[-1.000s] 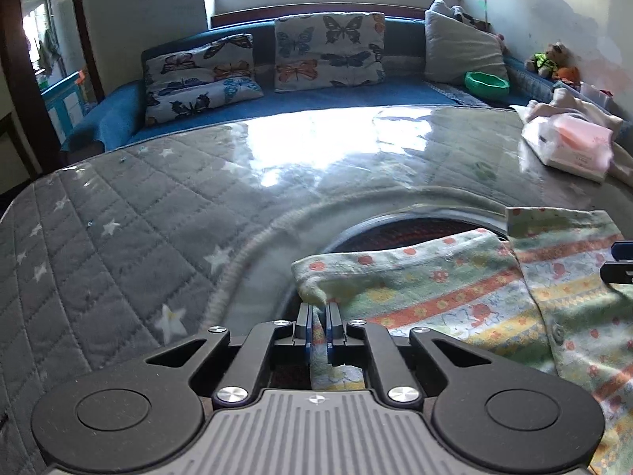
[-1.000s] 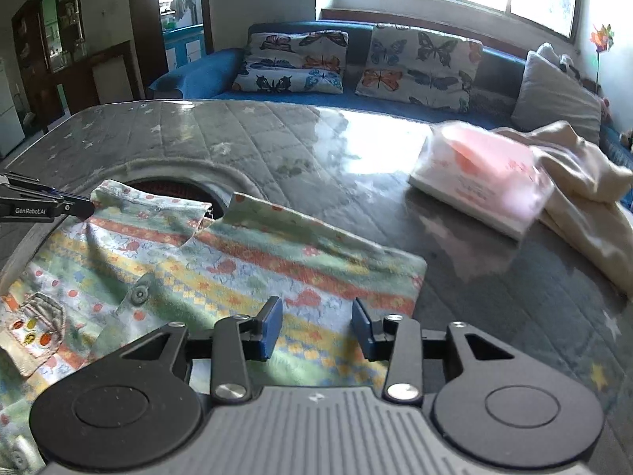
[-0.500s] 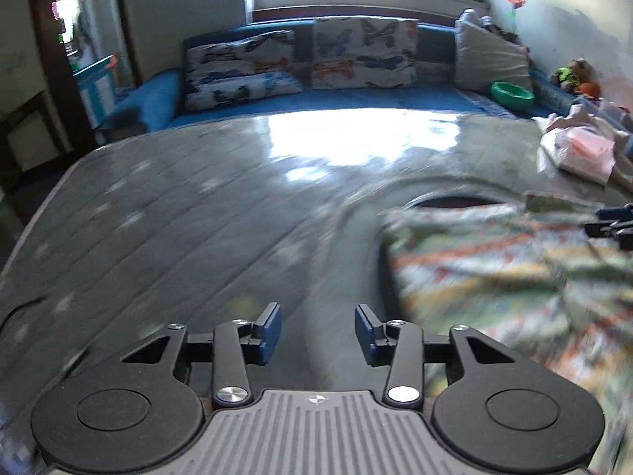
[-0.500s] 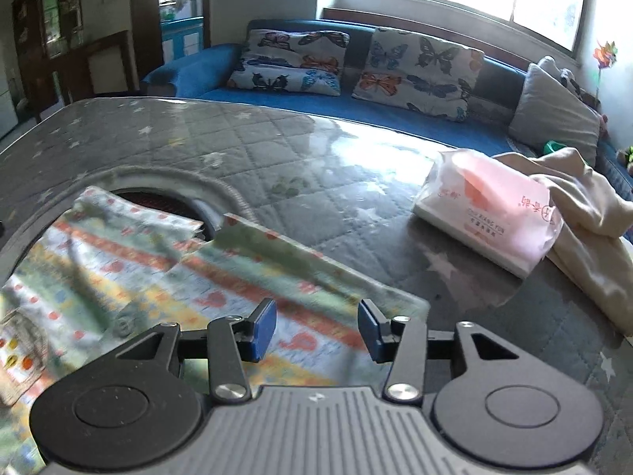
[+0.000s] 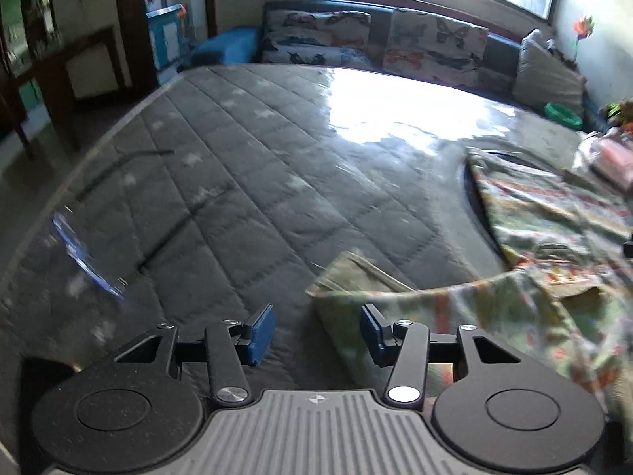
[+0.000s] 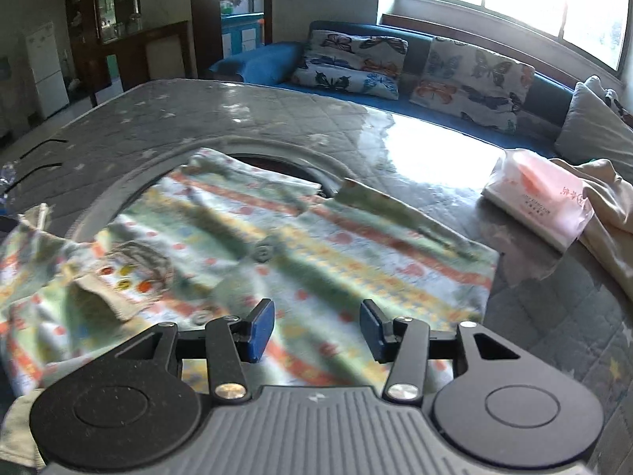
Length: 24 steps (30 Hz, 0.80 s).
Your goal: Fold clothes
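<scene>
A small patterned shirt point(image 6: 316, 245) with green, orange and yellow stripes lies spread on the grey quilted table cover point(image 6: 237, 111). Its sleeve end point(image 5: 356, 277) lies just ahead of my left gripper point(image 5: 316, 328), which is open and empty, with the sleeve between and right of its fingers. The shirt body point(image 5: 546, 213) stretches right in the left wrist view. My right gripper point(image 6: 316, 330) is open and empty, low over the shirt's near hem.
A pink-and-white plastic packet point(image 6: 538, 198) and a cream garment point(image 6: 609, 206) lie at the right. A dark round opening point(image 6: 285, 166) in the cover shows behind the shirt. A sofa with butterfly cushions point(image 6: 395, 67) runs along the far side.
My left gripper let go of the shirt's collar edge, opened, and swung left and back to the sleeve end. My right gripper stayed open over the hem, shifting slightly.
</scene>
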Tool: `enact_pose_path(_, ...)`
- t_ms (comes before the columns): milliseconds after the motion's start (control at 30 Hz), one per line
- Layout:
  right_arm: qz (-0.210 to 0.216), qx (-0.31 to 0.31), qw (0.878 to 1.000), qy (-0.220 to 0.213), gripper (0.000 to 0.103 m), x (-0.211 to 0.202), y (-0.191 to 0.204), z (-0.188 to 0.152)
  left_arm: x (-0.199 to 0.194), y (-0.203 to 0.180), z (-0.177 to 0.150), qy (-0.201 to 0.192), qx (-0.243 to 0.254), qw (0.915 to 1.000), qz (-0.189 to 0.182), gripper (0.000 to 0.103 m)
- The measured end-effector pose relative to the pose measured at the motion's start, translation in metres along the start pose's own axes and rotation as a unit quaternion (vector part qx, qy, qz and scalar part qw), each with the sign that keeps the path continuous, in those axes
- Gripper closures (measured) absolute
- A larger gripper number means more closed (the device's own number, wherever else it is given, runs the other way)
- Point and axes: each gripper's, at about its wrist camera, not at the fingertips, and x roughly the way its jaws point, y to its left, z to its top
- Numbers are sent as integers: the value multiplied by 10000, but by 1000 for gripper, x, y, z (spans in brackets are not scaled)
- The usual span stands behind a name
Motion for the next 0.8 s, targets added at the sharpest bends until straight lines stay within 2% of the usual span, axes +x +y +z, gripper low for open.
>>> enact_pose_path(67, 70, -35, 10000, -13, 51, -6, 7, -4, 3, -4, -2, 36, -57, 9998, -197, 54)
enact_pose_path(100, 105, -57, 9999, -16, 51, -9, 11, -6, 5, -6, -2, 65, -92, 9996, -259, 63)
enact_pose_path(133, 141, -78, 9999, -19, 51, -12, 14, -8, 7, -7, -3, 65, -122, 9995, -276, 68)
enact_pose_path(167, 177, -100, 9998, -22, 51, -15, 18, -10, 6, -8, -3, 29, -141, 9995, -286, 81)
enact_pose_path(200, 189, -125, 9997, -25, 51, -17, 21, -13, 5, -10, -2, -17, -156, 9994, -304, 90)
enact_pose_path(267, 191, -138, 9997, -20, 51, -19, 24, -17, -2, -12, 1, -102, -265, 9988, -400, 94)
enact_pose_path(367, 175, -104, 9998, -13, 51, -21, 26, -21, -22, -27, 6, -376, -254, 9966, -684, 95)
enact_pose_path(500, 155, 38, 9999, 25, 51, -19, 22, -27, -44, -73, 4, -696, 37, 9888, -1321, 94)
enact_pose_path(567, 144, 103, 9998, 62, 51, -17, 21, -30, -45, -102, -7, -517, 436, 9811, -1815, 91)
enact_pose_path(633, 136, 139, 9998, 102, 51, -15, 20, -32, -43, -128, -19, -277, 869, 9689, -2299, 89)
enact_pose_path(733, 154, 149, 9997, 142, 51, -15, 20, -35, -39, -148, -31, 36, 1272, 9592, -2527, 86)
enact_pose_path(800, 175, 135, 9997, 136, 51, -16, 21, -36, -43, -146, -33, -15, 1331, 9584, -2524, 85)
